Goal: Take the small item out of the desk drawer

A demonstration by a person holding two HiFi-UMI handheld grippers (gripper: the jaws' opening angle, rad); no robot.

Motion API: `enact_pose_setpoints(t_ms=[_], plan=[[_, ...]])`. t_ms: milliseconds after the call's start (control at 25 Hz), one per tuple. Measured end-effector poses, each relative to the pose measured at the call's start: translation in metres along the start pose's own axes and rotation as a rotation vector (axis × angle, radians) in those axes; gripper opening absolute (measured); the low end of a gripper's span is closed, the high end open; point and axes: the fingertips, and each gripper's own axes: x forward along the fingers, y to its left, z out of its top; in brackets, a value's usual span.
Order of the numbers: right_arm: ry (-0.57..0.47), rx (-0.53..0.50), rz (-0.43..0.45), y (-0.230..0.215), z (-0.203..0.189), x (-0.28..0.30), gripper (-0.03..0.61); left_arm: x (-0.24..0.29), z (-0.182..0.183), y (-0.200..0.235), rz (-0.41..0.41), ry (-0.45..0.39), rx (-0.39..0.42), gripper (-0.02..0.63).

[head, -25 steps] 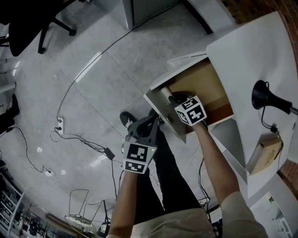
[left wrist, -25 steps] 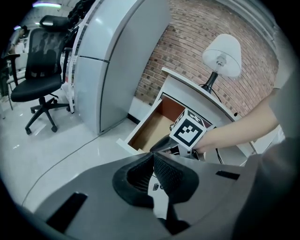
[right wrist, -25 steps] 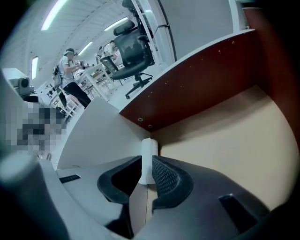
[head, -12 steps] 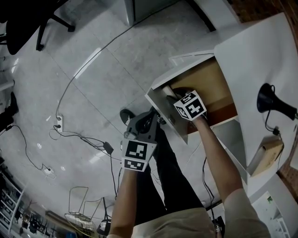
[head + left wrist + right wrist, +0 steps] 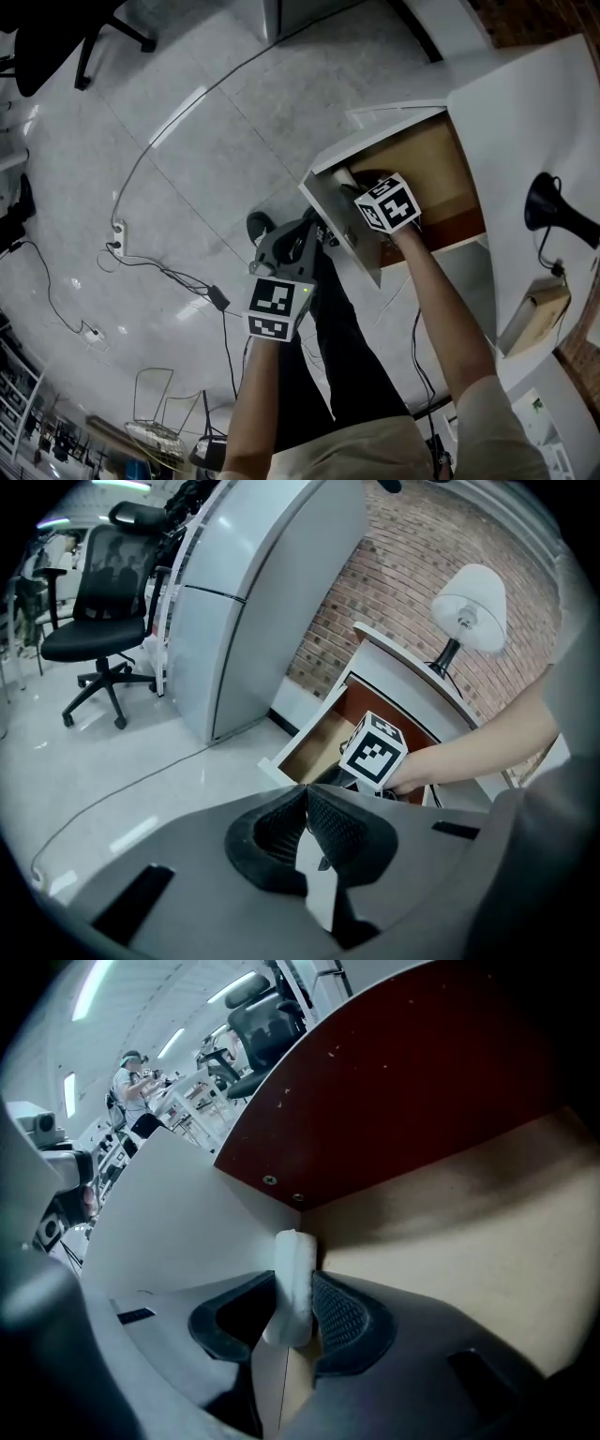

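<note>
The desk drawer (image 5: 422, 155) is pulled out, showing its bare wooden floor (image 5: 450, 1222). My right gripper (image 5: 364, 183) reaches down into its near left corner, jaws hidden under the marker cube (image 5: 386, 203). In the right gripper view a small white cylindrical item (image 5: 292, 1274) stands upright between the pads of the right gripper (image 5: 295, 1312). The jaws are closing and both pads touch it. My left gripper (image 5: 312, 234) hangs in front of the drawer's white front panel (image 5: 336, 220), shut and empty (image 5: 307, 803).
A black desk lamp (image 5: 553, 211) and a cardboard box (image 5: 532, 314) stand on the white desk. The person's dark-trousered legs (image 5: 328, 347) are below the drawer. Cables (image 5: 141, 272) cross the floor, and an office chair (image 5: 89, 621) and grey cabinet (image 5: 253, 592) stand further off.
The head view has drifted slightly. The right gripper stays inside the drawer's corner, and the left gripper holds its place in front of the drawer.
</note>
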Motion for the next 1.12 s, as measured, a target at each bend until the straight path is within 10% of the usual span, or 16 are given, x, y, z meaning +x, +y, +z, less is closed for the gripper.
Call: enact_pose_setpoints(t_ms=[1120], plan=[[-0.025,0.045,-0.166,0.013,-0.016,-0.046,0.137,-0.020,0.006,-0.010,-0.127,0.069,0.132,0.017]])
